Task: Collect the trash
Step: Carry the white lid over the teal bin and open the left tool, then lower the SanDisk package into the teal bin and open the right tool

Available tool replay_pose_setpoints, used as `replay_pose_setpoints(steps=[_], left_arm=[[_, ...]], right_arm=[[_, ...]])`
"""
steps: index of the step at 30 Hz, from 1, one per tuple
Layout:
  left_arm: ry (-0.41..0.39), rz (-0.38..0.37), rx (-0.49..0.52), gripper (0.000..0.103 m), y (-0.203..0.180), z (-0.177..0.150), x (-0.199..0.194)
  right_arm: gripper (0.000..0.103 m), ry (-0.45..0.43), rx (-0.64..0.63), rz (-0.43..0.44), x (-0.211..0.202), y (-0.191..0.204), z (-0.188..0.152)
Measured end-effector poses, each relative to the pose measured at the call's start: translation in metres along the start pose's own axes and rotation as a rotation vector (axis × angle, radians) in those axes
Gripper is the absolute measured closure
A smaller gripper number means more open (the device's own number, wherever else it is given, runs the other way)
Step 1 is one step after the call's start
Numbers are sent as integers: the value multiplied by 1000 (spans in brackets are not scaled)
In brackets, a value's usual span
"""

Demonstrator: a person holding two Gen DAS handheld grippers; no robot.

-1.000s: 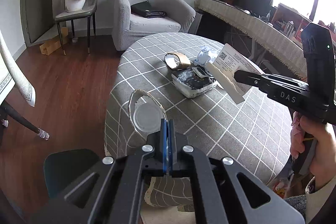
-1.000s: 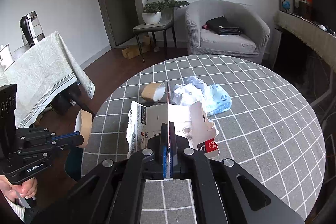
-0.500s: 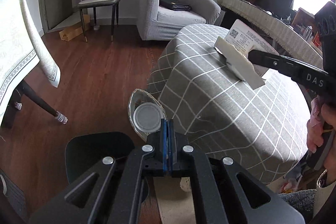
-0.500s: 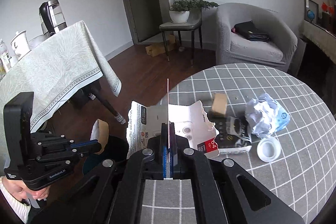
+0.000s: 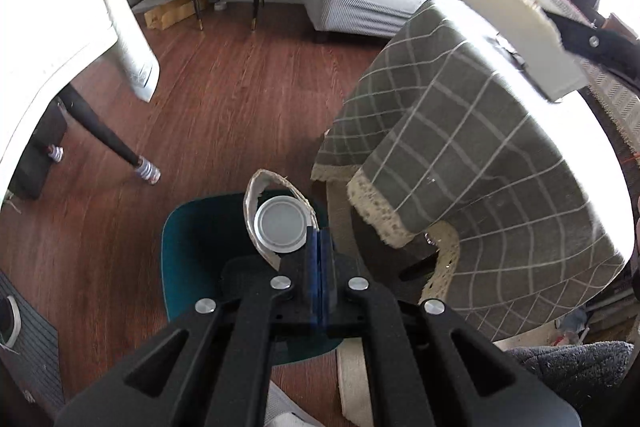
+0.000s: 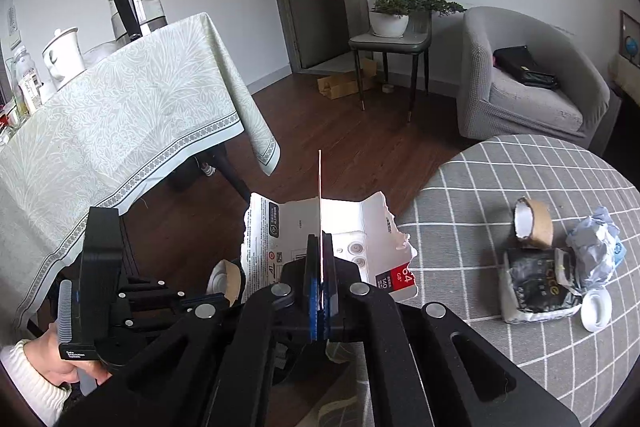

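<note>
My left gripper (image 5: 319, 239) is shut on the rim of a torn brown paper cup (image 5: 276, 223), which hangs over a dark teal bin (image 5: 192, 259) on the floor. My right gripper (image 6: 320, 247) is shut on a torn white cardboard package (image 6: 280, 231) beside the round table's edge. In the left wrist view that package (image 5: 516, 27) shows at the upper right, above the checked cloth. The right wrist view shows the left gripper (image 6: 216, 297) low at the left with the cup (image 6: 226, 279). More trash lies on the table: a paper cup (image 6: 534, 225), a black packet (image 6: 540, 287), a crumpled wrapper (image 6: 596, 251) and a white lid (image 6: 596, 309).
The round table (image 6: 500, 187) with a grey checked cloth stands at the right. A second table (image 6: 120, 99) with a pale cloth, kettle and teapot is at the left, its leg (image 5: 104, 135) near the bin. An armchair (image 6: 532, 75) and a chair (image 6: 396, 39) with a plant stand beyond wooden floor.
Both grippers have swung left, away from the tabletop. The left one has also sunk, bringing the cup over the teal bin. The right one carries the package past the table's edge.
</note>
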State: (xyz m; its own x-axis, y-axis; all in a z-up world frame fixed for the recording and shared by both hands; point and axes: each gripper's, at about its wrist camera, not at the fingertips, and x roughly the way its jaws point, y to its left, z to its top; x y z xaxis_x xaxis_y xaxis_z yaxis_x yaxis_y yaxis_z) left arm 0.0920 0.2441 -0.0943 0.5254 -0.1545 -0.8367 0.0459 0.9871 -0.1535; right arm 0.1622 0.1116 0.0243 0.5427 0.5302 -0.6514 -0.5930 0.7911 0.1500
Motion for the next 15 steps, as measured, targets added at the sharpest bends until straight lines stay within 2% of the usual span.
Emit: replay_pose_setpoints(steps=[11, 13, 15], left_arm=[[120, 19, -27, 101, 38, -27, 24], [131, 23, -32, 99, 43, -32, 27], [139, 27, -35, 93, 49, -35, 28]], right_arm=[[101, 56, -20, 45, 42, 32, 7], [101, 67, -27, 51, 50, 38, 7], [101, 79, -35, 57, 57, 45, 6]])
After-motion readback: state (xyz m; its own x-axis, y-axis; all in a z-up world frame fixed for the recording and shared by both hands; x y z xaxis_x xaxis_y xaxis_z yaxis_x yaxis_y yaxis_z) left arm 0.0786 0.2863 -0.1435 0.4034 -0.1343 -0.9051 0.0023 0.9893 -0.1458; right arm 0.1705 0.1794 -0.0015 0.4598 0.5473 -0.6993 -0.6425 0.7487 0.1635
